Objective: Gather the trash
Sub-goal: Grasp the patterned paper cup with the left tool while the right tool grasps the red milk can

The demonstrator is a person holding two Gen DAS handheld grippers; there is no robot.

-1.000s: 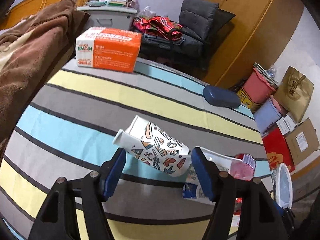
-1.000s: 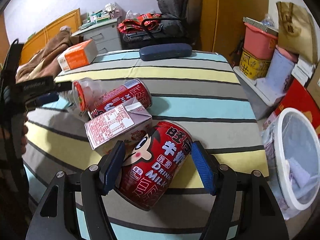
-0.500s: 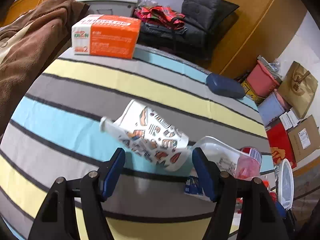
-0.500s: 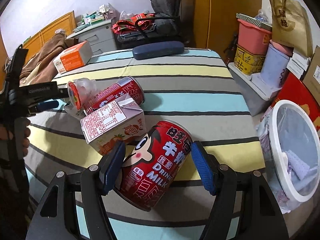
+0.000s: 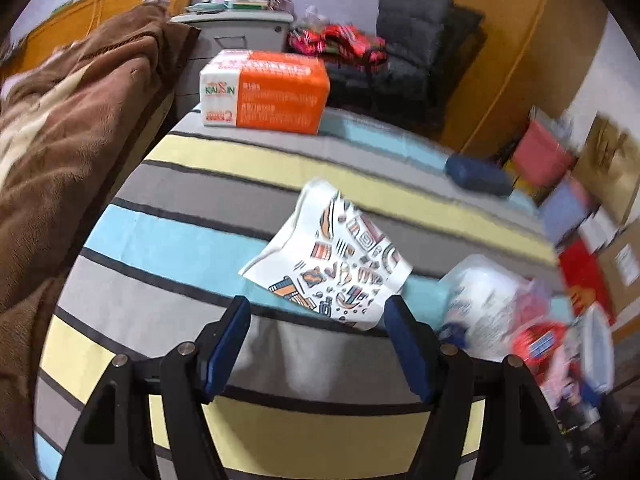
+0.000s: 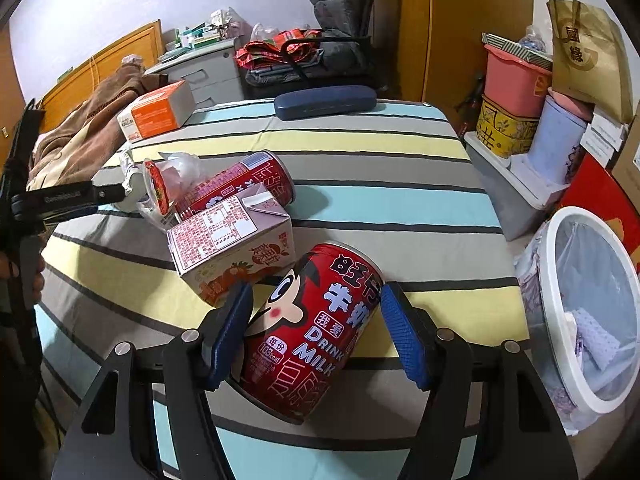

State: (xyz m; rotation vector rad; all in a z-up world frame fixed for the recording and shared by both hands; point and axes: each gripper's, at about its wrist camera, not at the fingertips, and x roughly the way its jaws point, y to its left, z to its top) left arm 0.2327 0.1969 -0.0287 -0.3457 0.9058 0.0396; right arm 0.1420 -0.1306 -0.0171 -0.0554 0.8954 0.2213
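Presently, on the striped tabletop (image 6: 360,168):

- Left gripper (image 5: 318,332): jaws spread wide, nothing clamped. A patterned cup (image 5: 332,264), crushed, sits just ahead between the fingers; whether it rests on the cloth or hangs above it cannot be told. The right part of this view is blurred.
- Clear bottle (image 5: 484,300): ahead and right of the left gripper, smeared by blur, label unreadable.
- Right gripper (image 6: 316,328): jaws open around a milk can (image 6: 320,332) lying on its side; the left pad seems to touch it, the right stands off. The can's base is hidden behind the gripper body.
- Carton (image 6: 232,248): just ahead-left of the right gripper, against the can.
- Second can (image 6: 240,184): behind the carton, partly hidden by it.
- Bin (image 6: 592,308): right of the right gripper, beside the tabletop, lined, cut off by the frame edge.
- Tissue box (image 5: 264,92) and case (image 6: 324,102): far edge.
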